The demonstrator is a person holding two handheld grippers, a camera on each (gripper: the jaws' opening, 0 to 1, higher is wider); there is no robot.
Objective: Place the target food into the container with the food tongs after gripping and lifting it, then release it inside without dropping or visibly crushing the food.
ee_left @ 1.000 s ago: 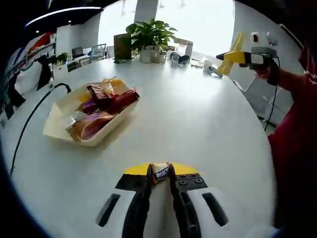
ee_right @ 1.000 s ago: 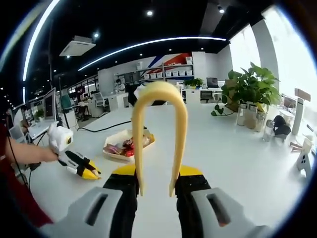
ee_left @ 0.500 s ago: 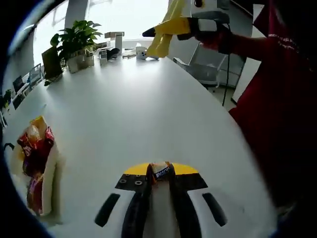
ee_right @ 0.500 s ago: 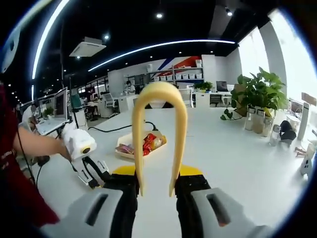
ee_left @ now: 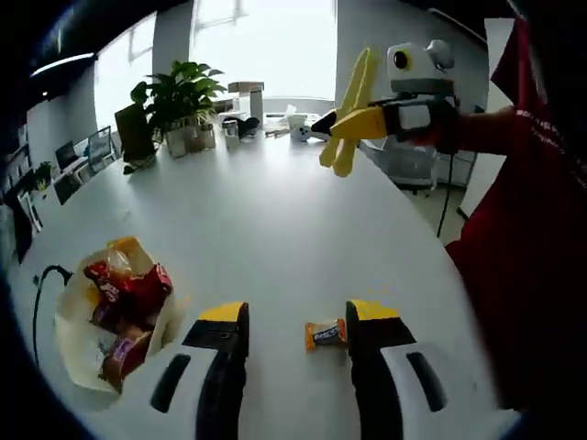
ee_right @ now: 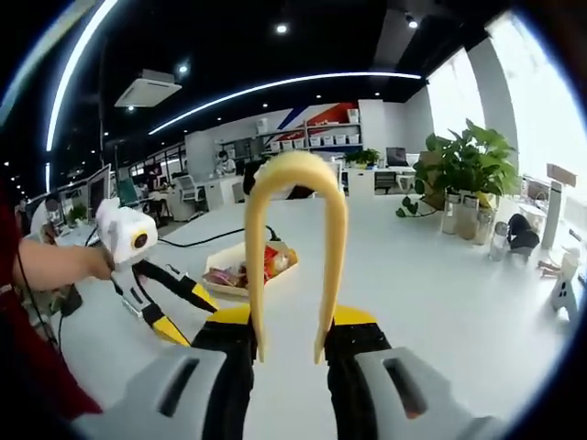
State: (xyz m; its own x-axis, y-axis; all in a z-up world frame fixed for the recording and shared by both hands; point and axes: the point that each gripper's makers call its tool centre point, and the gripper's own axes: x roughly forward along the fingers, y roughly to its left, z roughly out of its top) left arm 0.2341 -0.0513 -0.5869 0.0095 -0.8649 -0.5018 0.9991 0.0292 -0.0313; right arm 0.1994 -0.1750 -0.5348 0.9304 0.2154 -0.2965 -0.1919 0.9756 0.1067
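A small orange-wrapped candy point(ee_left: 325, 334) lies on the white table point(ee_left: 275, 220), close beside the right-hand jaw of my open left gripper point(ee_left: 298, 316). The white tray point(ee_left: 73, 316), holding several wrapped snacks, sits to the left of that gripper. My right gripper point(ee_right: 292, 323) is shut on the yellow food tongs point(ee_right: 295, 179), which stick up with the looped end on top. In the left gripper view the right gripper point(ee_left: 353, 124) hovers high over the far table with the tongs point(ee_left: 353, 101). In the right gripper view the left gripper point(ee_right: 182, 313) stands open near the tray point(ee_right: 240, 271).
A potted plant point(ee_left: 179, 92) and small bottles and items point(ee_left: 248, 119) stand at the table's far edge. A black cable point(ee_left: 41, 284) runs past the tray. A person's red sleeve point(ee_left: 523, 229) fills the right side. Desks and shelves stand behind the table point(ee_right: 303, 137).
My left gripper has opened and let go of the candy, which now lies on the table. The left view has swung back toward the tray. The right gripper still holds the tongs.
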